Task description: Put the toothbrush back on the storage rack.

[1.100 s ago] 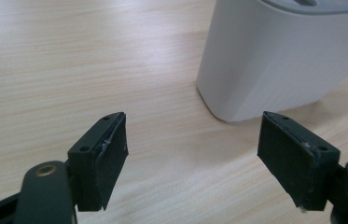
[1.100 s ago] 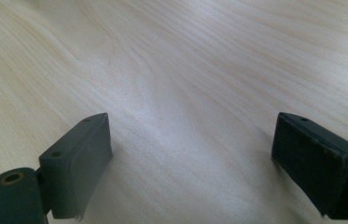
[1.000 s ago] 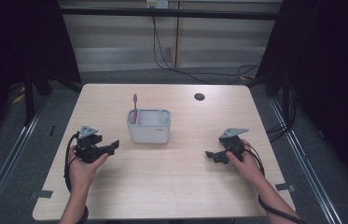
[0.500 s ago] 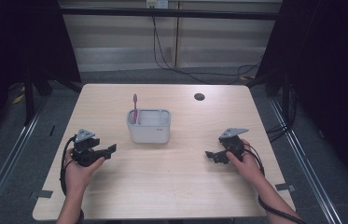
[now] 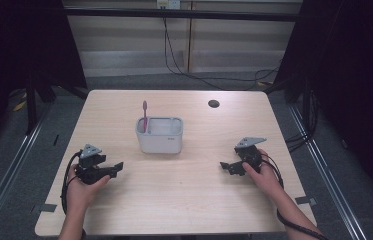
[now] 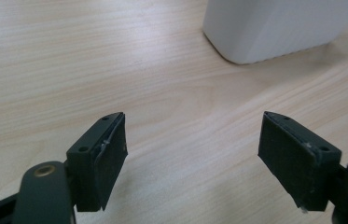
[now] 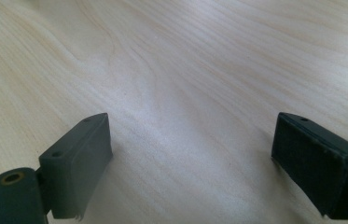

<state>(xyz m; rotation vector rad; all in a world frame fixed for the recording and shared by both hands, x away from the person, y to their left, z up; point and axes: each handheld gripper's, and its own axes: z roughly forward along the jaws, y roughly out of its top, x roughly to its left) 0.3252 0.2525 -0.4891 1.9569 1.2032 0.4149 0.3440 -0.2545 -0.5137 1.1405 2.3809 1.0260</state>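
Both grippers sitting low at the near side of the worktop [image 5: 184,200], one in each hand. Left gripper [image 5: 115,167] resting at near left, jaws spread wide and holding nothing, pointing right and slightly toward the white holder [image 5: 159,137]; in the left gripper view the holder's rounded corner [image 6: 274,28] is showing just ahead and to the right of the gap. Right gripper [image 5: 225,166] resting at near right, jaws also spread wide and empty, pointing left toward the middle; bare wood grain between them in the right gripper view. Holder standing mid-worktop, roughly between the two grippers and farther back, well apart from both. Pink toothbrush [image 5: 144,115] standing in its left end, long axis near vertical, upper end pointing up. Small dark round spot [image 5: 214,103] lying far right on the worktop
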